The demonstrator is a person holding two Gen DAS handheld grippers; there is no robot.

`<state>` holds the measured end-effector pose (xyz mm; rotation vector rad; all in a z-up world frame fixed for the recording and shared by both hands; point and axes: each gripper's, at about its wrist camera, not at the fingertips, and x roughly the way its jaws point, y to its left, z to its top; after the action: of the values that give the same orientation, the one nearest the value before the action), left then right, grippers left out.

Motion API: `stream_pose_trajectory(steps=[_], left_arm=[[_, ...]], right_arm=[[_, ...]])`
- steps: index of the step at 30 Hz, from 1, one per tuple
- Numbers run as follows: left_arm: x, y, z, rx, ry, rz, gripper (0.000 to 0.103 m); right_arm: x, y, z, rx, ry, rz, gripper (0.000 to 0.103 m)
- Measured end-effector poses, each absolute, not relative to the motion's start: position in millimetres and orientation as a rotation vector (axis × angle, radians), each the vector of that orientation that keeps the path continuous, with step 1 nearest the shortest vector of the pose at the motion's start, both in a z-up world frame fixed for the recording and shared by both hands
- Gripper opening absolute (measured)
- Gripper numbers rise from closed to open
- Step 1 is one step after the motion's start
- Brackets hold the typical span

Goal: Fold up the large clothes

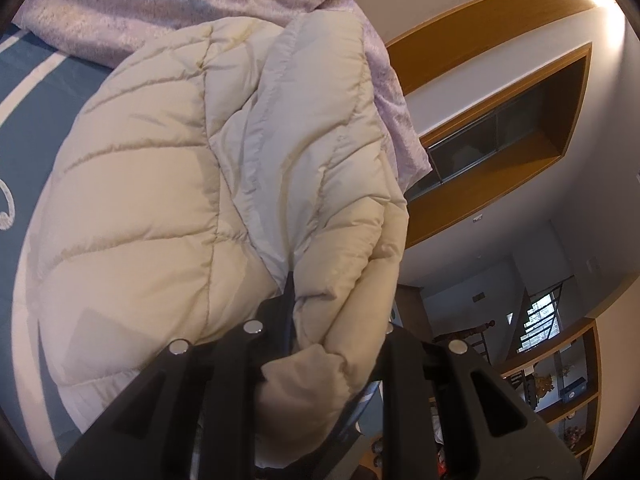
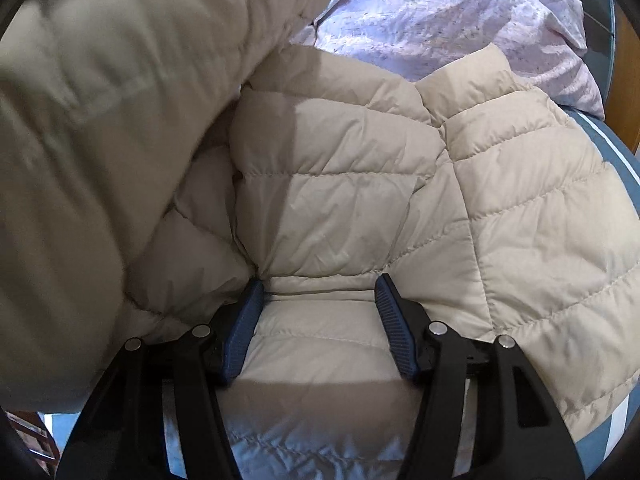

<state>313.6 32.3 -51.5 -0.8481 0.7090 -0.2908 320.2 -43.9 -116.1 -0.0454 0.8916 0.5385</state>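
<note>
A cream quilted puffer jacket point(image 1: 160, 200) lies spread over the bed. My left gripper point(image 1: 328, 344) is shut on a bunched edge of it, and the fabric hides the fingertips; the held part hangs lifted off the bed. In the right wrist view the jacket point(image 2: 360, 200) fills the frame, and a blurred raised flap point(image 2: 100, 120) looms on the left. My right gripper point(image 2: 320, 292) stands with its blue pads point(image 2: 394, 320) wide apart on a thick puffy fold. That fold fills the gap, and creases gather at the left pad.
The bed has a blue cover with white stripes point(image 1: 32, 120), also seen under the jacket's right edge point(image 2: 624, 168). A lilac duvet point(image 1: 160, 0) point(image 2: 460, 20) is heaped beyond the jacket. To the right stand a wall with a wooden recess point(image 1: 500, 120) and shelves point(image 1: 560, 380).
</note>
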Motion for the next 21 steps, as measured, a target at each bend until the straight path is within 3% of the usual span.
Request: stream_pose_trajectory(steps=[21], left_arm=[[323, 1, -72, -0.781, 0.809, -0.259, 0.02]], right_arm=[[292, -121, -95, -0.02, 0.863, 0.522, 0.057]])
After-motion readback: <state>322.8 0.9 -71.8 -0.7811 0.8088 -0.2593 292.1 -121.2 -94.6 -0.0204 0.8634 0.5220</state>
